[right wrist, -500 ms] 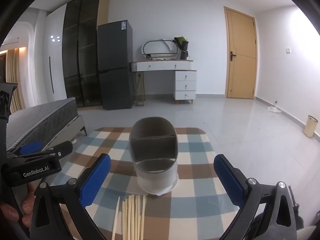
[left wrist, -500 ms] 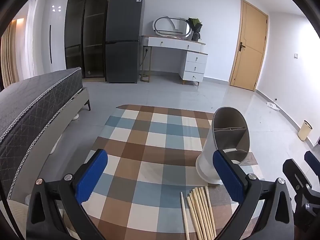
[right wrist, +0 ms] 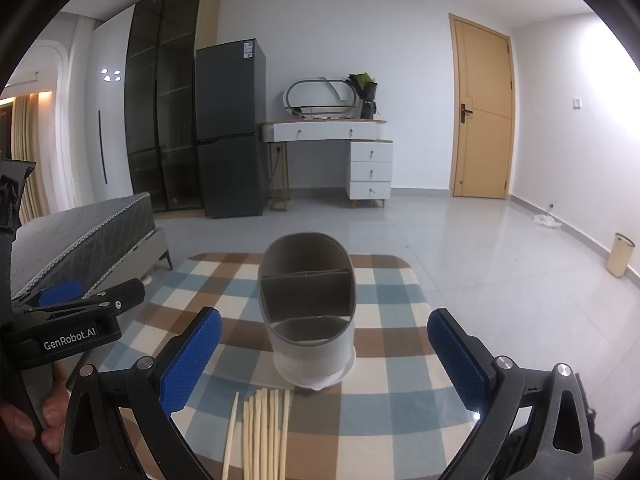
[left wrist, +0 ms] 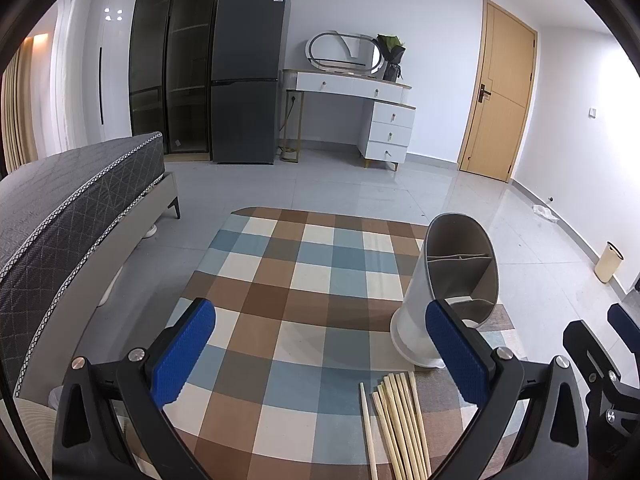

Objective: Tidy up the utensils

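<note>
In the left wrist view, the left gripper [left wrist: 320, 356] is seen held above a checked tablecloth [left wrist: 280, 280] that covers the table, its blue-padded fingers [left wrist: 182, 354] spread wide apart with nothing between them. A white utensil holder [left wrist: 416, 320] with a grey divided interior stands upright toward the right edge of the table, partly hidden behind the right-hand finger. A bundle of pale wooden chopsticks [left wrist: 400, 428] lies flat at the near edge of the table, just in front of the holder and apart from it; one stick lies slightly off to the left of the rest. Part of the right gripper [left wrist: 600, 364] is seen at the right border.

In the right wrist view, the right gripper [right wrist: 324, 356] is seen released as well, its fingers [right wrist: 190, 358] wide apart and empty. The utensil holder [right wrist: 312, 340] is centred between them, farther along the tablecloth [right wrist: 400, 380], with its compartments seen empty. The chopsticks [right wrist: 266, 432] lie side by side at the near edge, just in front of the holder's base, with the single stick to their left. The left gripper [right wrist: 68, 312] appears at the left border, held by a hand [right wrist: 36, 420].
</note>
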